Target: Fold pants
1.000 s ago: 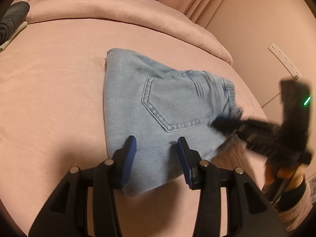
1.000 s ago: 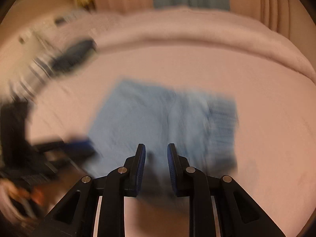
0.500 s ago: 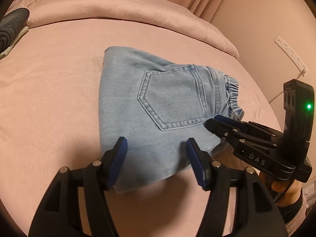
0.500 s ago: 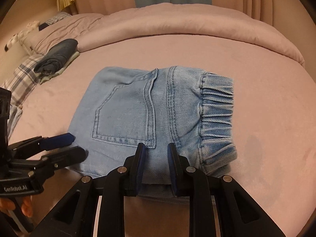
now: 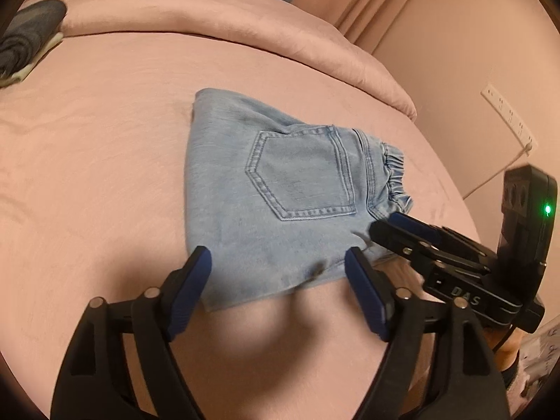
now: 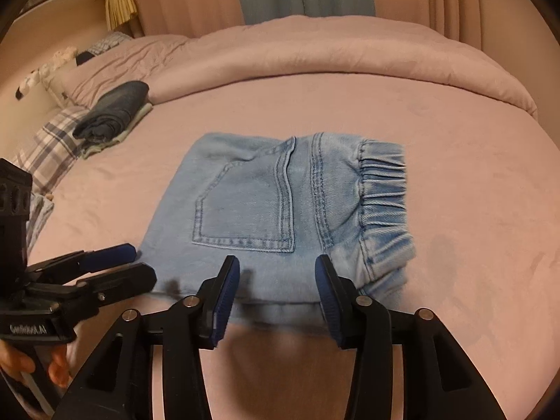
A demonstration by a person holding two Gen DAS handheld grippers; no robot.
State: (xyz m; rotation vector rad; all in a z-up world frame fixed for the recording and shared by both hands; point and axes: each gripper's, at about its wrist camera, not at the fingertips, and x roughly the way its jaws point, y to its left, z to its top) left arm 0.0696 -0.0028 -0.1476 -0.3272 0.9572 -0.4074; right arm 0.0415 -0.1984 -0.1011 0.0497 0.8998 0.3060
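Light-blue denim pants (image 5: 290, 203) lie folded into a compact packet on the pink bed, back pocket up and elastic waistband to the right. My left gripper (image 5: 280, 276) hovers over the packet's near left edge. Its jaws are opening wide, with cloth under them but none pinched. My right gripper (image 6: 276, 287) is over the near edge of the pants (image 6: 280, 203), just left of the waistband. Its jaws are opening too, and the pads stand off the denim. Each gripper appears in the other's view: the right gripper (image 5: 402, 227), the left gripper (image 6: 119, 266).
A stack of dark folded clothes (image 6: 112, 112) lies at the far left of the bed, beside a plaid pillow (image 6: 45, 150). A rolled pink duvet (image 5: 245, 24) runs along the far side. A white power strip (image 5: 507, 115) hangs on the wall to the right.
Both grippers' jaws have spread apart. The right gripper's pads, nearly shut at the pants' near edge half a second ago, now stand wide. The pants stay flat.
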